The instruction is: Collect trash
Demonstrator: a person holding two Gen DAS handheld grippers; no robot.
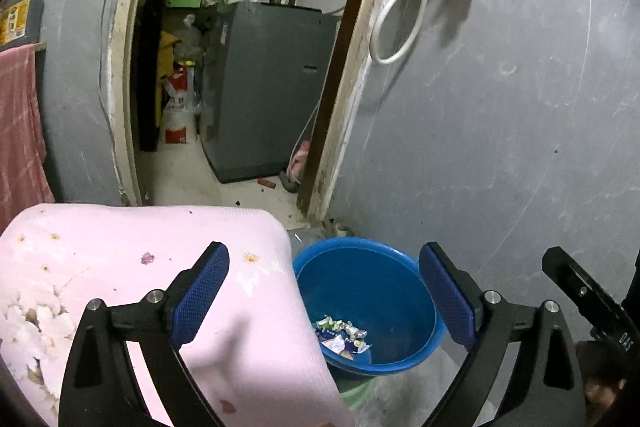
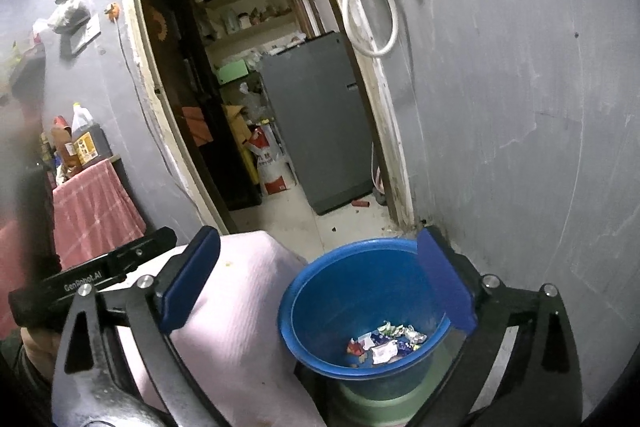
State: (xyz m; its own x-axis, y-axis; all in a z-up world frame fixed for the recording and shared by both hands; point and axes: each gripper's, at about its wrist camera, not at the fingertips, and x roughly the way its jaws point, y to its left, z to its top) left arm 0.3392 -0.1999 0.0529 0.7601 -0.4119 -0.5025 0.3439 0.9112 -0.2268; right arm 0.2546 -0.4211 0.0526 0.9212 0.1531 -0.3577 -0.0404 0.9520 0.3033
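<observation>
Over blue bin (image 2: pixel 362 311) beside pink-covered table corner (image 1: pixel 256 227): I hold left gripper (image 1: pixel 322 297) and right gripper (image 2: pixel 318 285) spread, both empty. Wrappers (image 2: pixel 386 345) lie on bin bottom. Drop step looks done; next move calls for locating remaining trash.

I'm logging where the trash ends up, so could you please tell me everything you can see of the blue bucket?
The blue bucket is round, tapered and plastic-looking, with a rolled rim, standing upright and open on the floor near the door-frame corner. It seems to rest on something pale green. At its bottom lies a small heap of crumpled wrappers. The pink cloth-covered surface sits beside it and hides part of its rim. No gripper touches it.
</observation>
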